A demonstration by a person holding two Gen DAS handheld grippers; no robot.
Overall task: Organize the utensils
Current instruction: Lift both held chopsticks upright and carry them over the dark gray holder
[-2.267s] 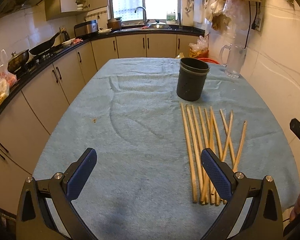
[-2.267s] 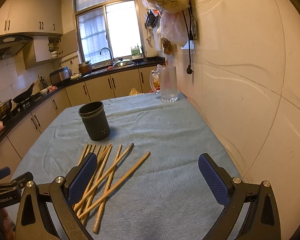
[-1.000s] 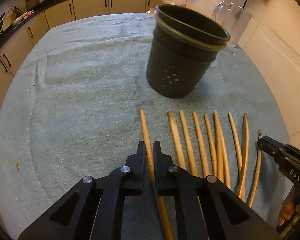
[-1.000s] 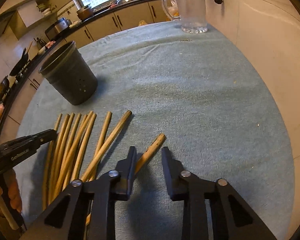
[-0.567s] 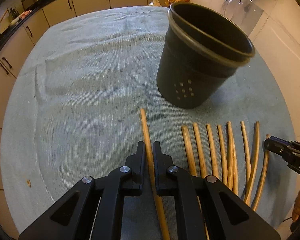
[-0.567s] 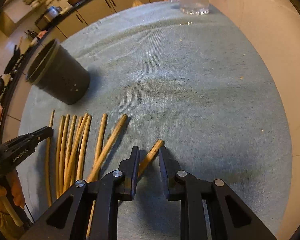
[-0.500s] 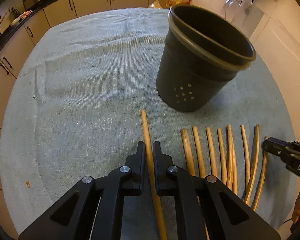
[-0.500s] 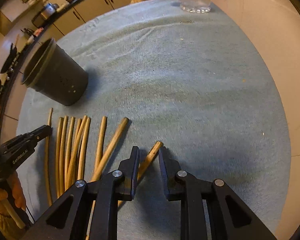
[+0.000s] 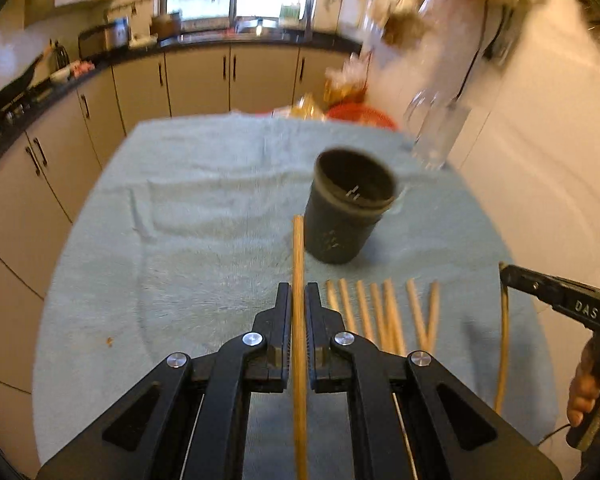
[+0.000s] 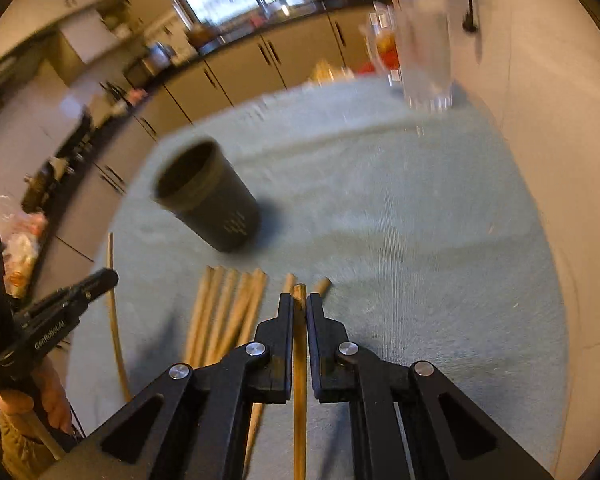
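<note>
Left gripper (image 9: 298, 300): jaws clamped on 1 wooden chopstick (image 9: 298, 264), whose tip reaches up beside the dark utensil holder (image 9: 346, 216). Right gripper (image 10: 299, 308): jaws closing on a second chopstick (image 10: 299, 296), which sits between them with its tip just past the fingertips. The holder stands upright near the middle of the towel-covered table (image 9: 204, 240). The remaining chopsticks (image 9: 380, 312) lie side by side toward the table's near edge. A glass pitcher (image 10: 424, 52) stands at the far right corner.
</note>
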